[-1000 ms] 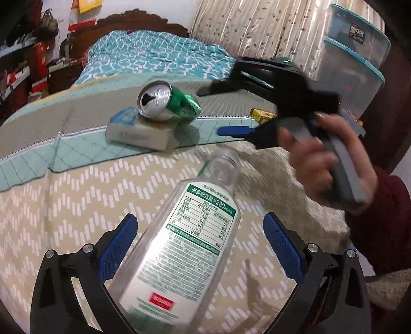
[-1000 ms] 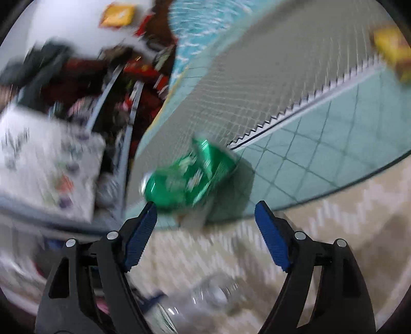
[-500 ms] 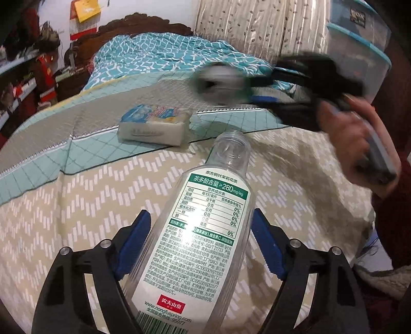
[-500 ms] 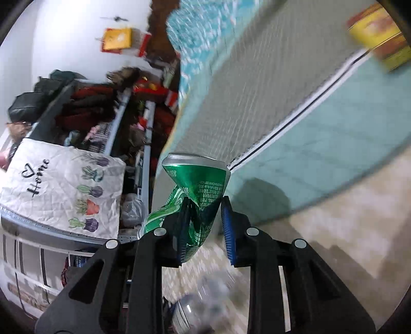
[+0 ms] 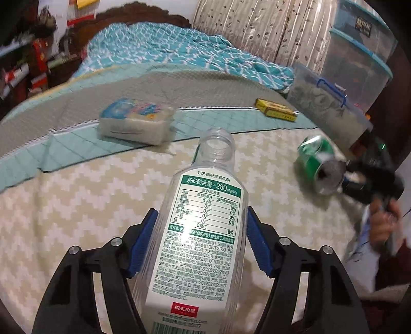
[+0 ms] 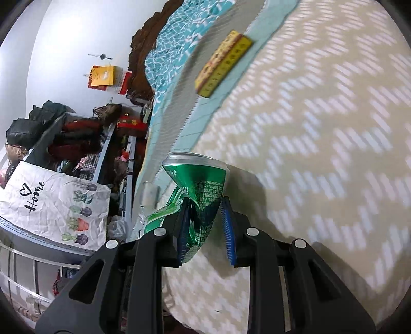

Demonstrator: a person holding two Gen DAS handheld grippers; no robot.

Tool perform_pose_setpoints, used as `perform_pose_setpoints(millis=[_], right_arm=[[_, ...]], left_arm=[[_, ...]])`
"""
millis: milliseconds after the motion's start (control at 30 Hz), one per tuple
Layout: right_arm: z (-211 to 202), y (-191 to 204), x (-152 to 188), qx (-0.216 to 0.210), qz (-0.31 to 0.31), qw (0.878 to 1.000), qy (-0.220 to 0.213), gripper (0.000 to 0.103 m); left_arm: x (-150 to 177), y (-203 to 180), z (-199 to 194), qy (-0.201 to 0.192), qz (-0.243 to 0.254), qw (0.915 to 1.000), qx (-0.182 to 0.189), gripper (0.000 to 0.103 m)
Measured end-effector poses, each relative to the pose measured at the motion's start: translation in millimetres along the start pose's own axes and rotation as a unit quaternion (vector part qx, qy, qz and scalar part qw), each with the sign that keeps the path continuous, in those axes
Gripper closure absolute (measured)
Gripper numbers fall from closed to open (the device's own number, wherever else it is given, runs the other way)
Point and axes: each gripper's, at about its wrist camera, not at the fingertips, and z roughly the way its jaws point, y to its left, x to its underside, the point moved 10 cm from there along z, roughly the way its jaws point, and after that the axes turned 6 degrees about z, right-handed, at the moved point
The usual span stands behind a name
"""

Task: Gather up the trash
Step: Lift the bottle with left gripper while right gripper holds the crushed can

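Can (image 6: 197, 195) now off bed (crushed in right tool (image 6: 205, 231))

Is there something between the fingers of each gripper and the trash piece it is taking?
Nothing visible. The left gripper has its blue fingers directly on the sides of the clear plastic bottle, and the right gripper pinches the crushed green can with nothing between. The tissue pack and yellow box lie apart.

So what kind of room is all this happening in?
Most likely a bedroom: a quilted bed with a carved wooden headboard, curtains behind, and cluttered storage shelves alongside.
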Motion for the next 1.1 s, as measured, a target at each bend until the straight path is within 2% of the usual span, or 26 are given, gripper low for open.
perform_pose_setpoints(millis=[100, 233, 367, 467, 667, 933, 1033, 1067, 1100], right_arm=[[-2, -4, 1, 0.014, -0.016, 1.0, -0.007, 0.076], [-7, -7, 1, 0.023, -0.032, 0.999, -0.017, 0.074], [-12, -5, 2, 0.003, -0.04, 0.999, -0.015, 0.055], [-10, 1, 6, 0.014, -0.055, 0.998, -0.019, 0.049], [-7, 5, 11, 0.009, -0.061, 0.998, -0.014, 0.049], [14, 22, 18, 0.013, -0.073, 0.997, -0.003, 0.049], [24, 27, 19, 0.018, -0.082, 0.996, 0.001, 0.05], [29, 28, 21, 0.018, -0.084, 0.996, 0.009, 0.054], [33, 27, 23, 0.018, -0.08, 0.996, 0.018, 0.07]], left_arm=[[-3, -16, 4, 0.002, 0.001, 0.9999, 0.016, 0.039], [-2, -26, 8, 0.009, 0.003, 0.9999, 0.004, 0.038], [-2, -27, -5, 0.002, 0.007, 1.0, -0.006, 0.025], [-2, -27, -15, -0.003, 0.016, 0.9997, -0.02, 0.025], [4, -22, -21, 0.007, 0.023, 0.9993, -0.028, 0.025], [13, -23, -8, 0.032, 0.021, 0.999, -0.024, 0.025], [16, -23, -3, 0.038, 0.023, 0.9987, -0.026, 0.028], [17, -25, -2, 0.039, 0.021, 0.999, -0.012, 0.035], [18, -28, -2, 0.039, 0.022, 0.999, -0.006, 0.039]])
